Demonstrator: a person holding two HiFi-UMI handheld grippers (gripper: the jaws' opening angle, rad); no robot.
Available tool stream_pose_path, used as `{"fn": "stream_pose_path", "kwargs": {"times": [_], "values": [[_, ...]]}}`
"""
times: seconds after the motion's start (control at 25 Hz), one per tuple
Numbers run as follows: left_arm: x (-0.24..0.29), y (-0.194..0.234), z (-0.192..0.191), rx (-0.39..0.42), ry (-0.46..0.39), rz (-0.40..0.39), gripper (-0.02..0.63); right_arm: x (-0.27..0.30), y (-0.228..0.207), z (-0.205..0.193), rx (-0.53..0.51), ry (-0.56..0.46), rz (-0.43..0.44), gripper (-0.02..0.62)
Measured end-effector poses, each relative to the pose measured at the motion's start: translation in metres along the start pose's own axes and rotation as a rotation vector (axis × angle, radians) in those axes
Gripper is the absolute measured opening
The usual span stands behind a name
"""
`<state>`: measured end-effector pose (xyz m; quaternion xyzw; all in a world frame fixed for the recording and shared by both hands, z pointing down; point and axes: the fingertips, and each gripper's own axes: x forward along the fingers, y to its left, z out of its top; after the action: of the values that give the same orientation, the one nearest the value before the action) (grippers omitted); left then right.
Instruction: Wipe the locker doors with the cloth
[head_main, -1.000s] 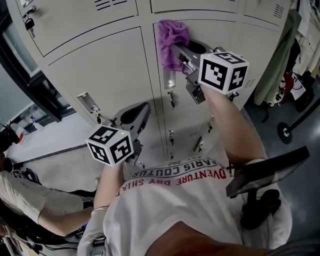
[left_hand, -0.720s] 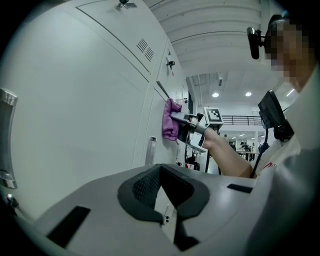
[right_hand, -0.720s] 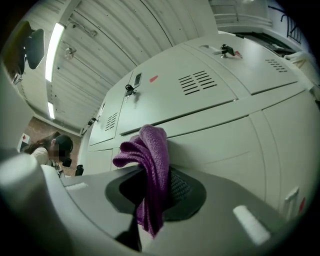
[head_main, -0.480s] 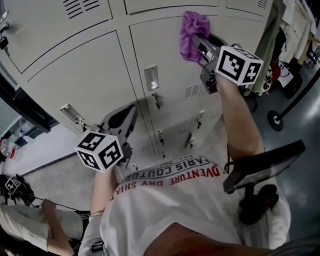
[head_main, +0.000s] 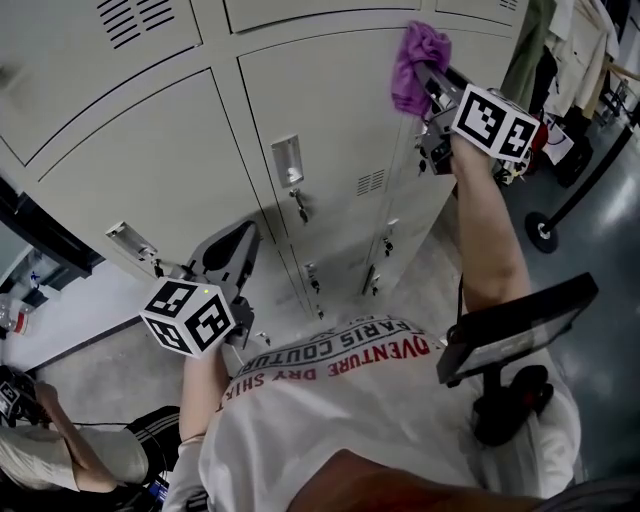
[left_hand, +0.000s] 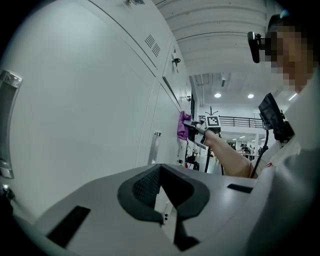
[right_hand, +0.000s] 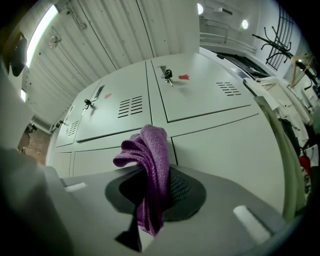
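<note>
A purple cloth (head_main: 415, 62) hangs bunched from my right gripper (head_main: 437, 82), which is shut on it and raised high against a beige locker door (head_main: 330, 90). In the right gripper view the cloth (right_hand: 148, 165) droops over the shut jaws, with more locker doors (right_hand: 205, 85) ahead. From the left gripper view the cloth (left_hand: 183, 126) seems to touch the locker face. My left gripper (head_main: 226, 256) hangs low beside the lower lockers. Its jaws (left_hand: 161, 182) are shut with nothing between them.
Metal latch plates (head_main: 287, 162) and small keys stick out from the doors. A person sits on the floor at lower left (head_main: 45, 455). A black screen (head_main: 515, 325) juts out at my right hip. A stanchion base (head_main: 543, 230) and hanging clothes (head_main: 590, 45) stand at right.
My right gripper has carried the cloth rightward and upward across the locker door. My left gripper has drifted left and a little lower, still shut and empty.
</note>
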<state>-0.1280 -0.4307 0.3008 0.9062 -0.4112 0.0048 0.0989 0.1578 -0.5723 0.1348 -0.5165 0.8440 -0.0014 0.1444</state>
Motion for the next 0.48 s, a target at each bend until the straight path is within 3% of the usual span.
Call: {"fn": "stream_pose_path", "kwargs": {"times": [0.32,0.48], "values": [[0.0,-0.007,-0.004,-0.003,0.007,-0.009,0.0,-0.007,0.002,0.0,-0.003,-0.008,0.002,0.057],[-0.002,-0.01,-0.005,-0.005,0.01,-0.006,0.0,-0.02,0.032,0.005,0.046,-0.056,0.1,0.057]]}}
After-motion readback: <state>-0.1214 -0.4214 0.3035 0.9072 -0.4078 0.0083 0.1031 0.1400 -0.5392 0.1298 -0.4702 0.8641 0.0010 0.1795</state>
